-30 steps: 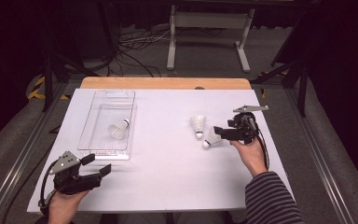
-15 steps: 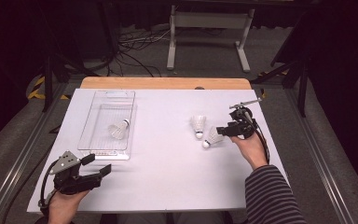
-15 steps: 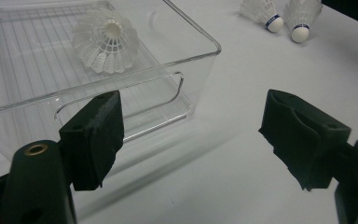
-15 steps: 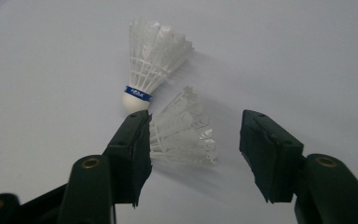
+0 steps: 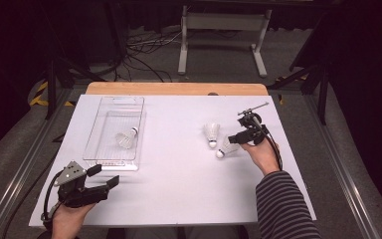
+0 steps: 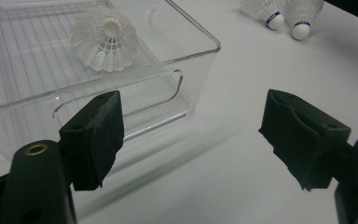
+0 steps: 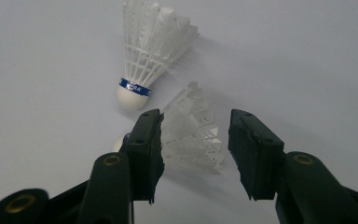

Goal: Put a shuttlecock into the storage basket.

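Two white shuttlecocks lie on the white table at the right. Around the feather skirt of the nearer shuttlecock [image 7: 191, 137] [image 5: 224, 148] stands my right gripper [image 7: 195, 135] [image 5: 238, 137]. Its jaws have just been closing; one pad touches the feathers and a gap remains at the other. The other shuttlecock [image 7: 149, 51] [image 5: 211, 133] lies just beyond, cork with a blue band toward me. A third shuttlecock [image 5: 124, 139] [image 6: 103, 44] rests inside the clear tray [image 5: 112, 164] [image 6: 200, 35]. At the table's front left my left gripper [image 5: 104, 176] [image 6: 191, 121] is open and holds nothing, just short of the tray's near wall.
The table's wooden far edge [image 5: 179, 88] runs behind the white sheet. Beyond it, a metal stand [image 5: 221, 30] and cables lie on the floor. A striped sleeve [image 5: 283, 204] comes in at the bottom right.
My right gripper has moved a little left and down over the nearer shuttlecock, and its jaws have narrowed around the feathers. The left gripper has kept still.
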{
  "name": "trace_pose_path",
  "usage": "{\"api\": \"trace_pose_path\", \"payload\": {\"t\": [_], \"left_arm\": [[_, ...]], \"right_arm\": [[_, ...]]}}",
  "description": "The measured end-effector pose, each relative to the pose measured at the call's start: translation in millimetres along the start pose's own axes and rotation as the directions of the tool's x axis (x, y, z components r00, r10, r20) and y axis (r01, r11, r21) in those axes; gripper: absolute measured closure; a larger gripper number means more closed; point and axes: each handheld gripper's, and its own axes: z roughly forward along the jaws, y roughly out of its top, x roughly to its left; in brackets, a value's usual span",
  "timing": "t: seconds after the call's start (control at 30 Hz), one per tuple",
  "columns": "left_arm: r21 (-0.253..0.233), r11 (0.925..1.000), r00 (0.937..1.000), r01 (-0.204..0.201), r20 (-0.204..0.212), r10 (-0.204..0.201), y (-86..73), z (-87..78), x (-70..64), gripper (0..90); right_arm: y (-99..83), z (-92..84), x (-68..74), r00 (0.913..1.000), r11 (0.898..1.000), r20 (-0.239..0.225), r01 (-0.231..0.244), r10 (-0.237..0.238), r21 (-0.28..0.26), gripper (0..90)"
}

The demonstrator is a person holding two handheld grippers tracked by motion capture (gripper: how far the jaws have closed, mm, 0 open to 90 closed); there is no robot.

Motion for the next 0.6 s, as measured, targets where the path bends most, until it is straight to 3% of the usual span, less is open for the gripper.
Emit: {"api": "trace_pose_path", "payload": {"t": [0.6], "left_arm": [[0.004, 1.0, 1.0, -0.003, 0.004, 0.003, 0.1, 0.6, -0.4, 22.1]], "right_arm": [[1.9, 11.1, -2.9, 0.9993, 0.998, -0.031, -0.017, 0.019, 0.061, 68.8]]}}
